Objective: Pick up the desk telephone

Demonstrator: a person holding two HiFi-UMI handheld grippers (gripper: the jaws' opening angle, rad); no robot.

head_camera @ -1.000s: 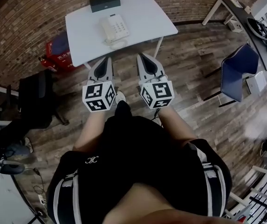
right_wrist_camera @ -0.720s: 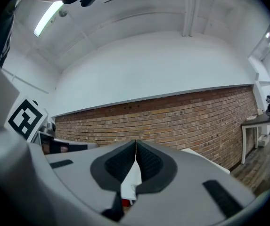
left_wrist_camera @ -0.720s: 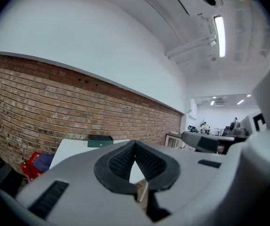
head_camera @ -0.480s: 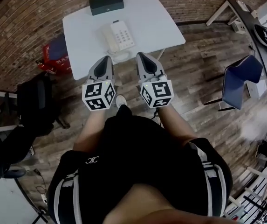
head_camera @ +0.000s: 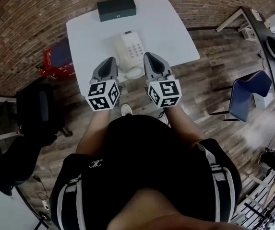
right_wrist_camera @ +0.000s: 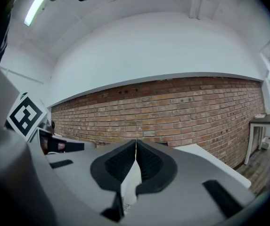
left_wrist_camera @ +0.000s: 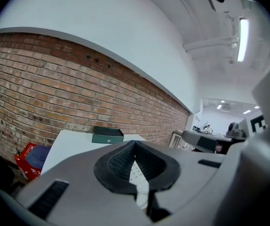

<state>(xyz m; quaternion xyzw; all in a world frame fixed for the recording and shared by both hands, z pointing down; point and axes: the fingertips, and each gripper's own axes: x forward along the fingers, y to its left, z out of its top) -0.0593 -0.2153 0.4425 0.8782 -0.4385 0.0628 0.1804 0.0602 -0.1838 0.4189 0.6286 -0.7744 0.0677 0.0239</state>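
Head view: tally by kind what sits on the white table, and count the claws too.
Desk telephone: 1
Dark green box: 1
Claws: 2, the left claw and the right claw, both shut and empty
Total: 4

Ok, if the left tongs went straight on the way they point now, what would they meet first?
Probably the desk telephone: it shows just beyond the shut left tongs. Height is unclear, so they could pass over it toward the dark box.
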